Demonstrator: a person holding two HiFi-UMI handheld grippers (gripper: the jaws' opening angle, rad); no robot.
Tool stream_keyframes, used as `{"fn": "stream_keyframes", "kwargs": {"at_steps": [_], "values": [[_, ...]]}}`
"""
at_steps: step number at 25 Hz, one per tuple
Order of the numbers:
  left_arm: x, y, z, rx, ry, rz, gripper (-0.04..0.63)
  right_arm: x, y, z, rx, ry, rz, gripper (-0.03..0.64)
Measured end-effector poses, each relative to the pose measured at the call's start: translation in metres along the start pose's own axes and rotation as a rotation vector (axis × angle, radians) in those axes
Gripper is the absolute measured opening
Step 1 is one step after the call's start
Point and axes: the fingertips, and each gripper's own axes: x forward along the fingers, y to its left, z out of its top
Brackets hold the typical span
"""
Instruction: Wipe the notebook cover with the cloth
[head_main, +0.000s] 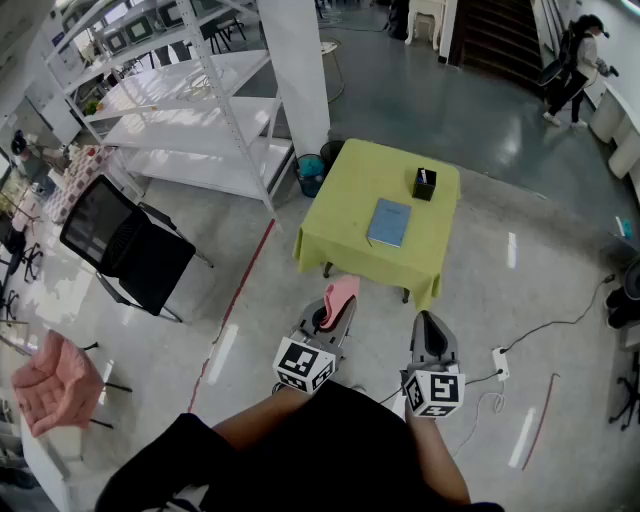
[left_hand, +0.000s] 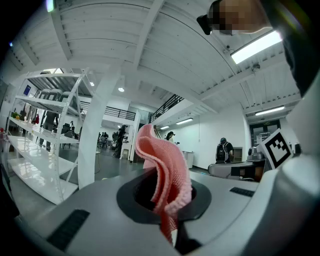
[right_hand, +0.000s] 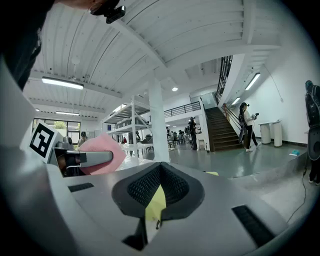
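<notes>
You're standing well back from the desk, so nothing gets wiped until you close that gap. Your left tool is clamped on the pink cloth, which sticks up out of the closed jaws in a loose fold in the left gripper view. Your right tool has its jaws pressed together on nothing. The blue notebook lies flat near the middle of the desk, roughly at 12 o'clock from you, about 1 o'clock from the left tool and 11 from the right, so it sits between the two. Its long axis runs pretty much 12-to-6, pointing away from you, with a small black box beyond it at 1 o'clock. I'd say walk in and bring the cloth side slightly rightward.
</notes>
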Motion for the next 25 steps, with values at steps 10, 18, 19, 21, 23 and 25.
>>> {"fn": "stream_keyframes", "kwargs": {"at_steps": [10,18,19,21,23,25], "values": [[-0.012,-0.01,-0.002,-0.009,-0.013,-0.004,0.023,-0.019,-0.019,0.004,-0.048,-0.029,-0.074,0.032],[-0.018,-0.01,-0.017,-0.021,0.015,-0.027,0.023,-0.016,-0.006,-0.015,-0.049,0.004,-0.047,0.032],[-0.016,-0.007,-0.018,-0.025,0.016,-0.028,0.023,-0.013,-0.006,-0.018,-0.048,0.006,-0.045,0.032],[-0.009,0.001,-0.018,-0.033,0.016,-0.032,0.023,-0.003,-0.009,-0.023,-0.035,0.011,-0.039,0.032],[0.001,0.011,-0.02,-0.033,0.024,-0.037,0.023,0.011,-0.01,-0.03,-0.006,0.031,-0.027,0.032],[0.014,0.024,-0.02,-0.032,0.032,-0.039,0.023,0.029,-0.007,-0.036,0.005,0.065,0.01,0.032]]}}
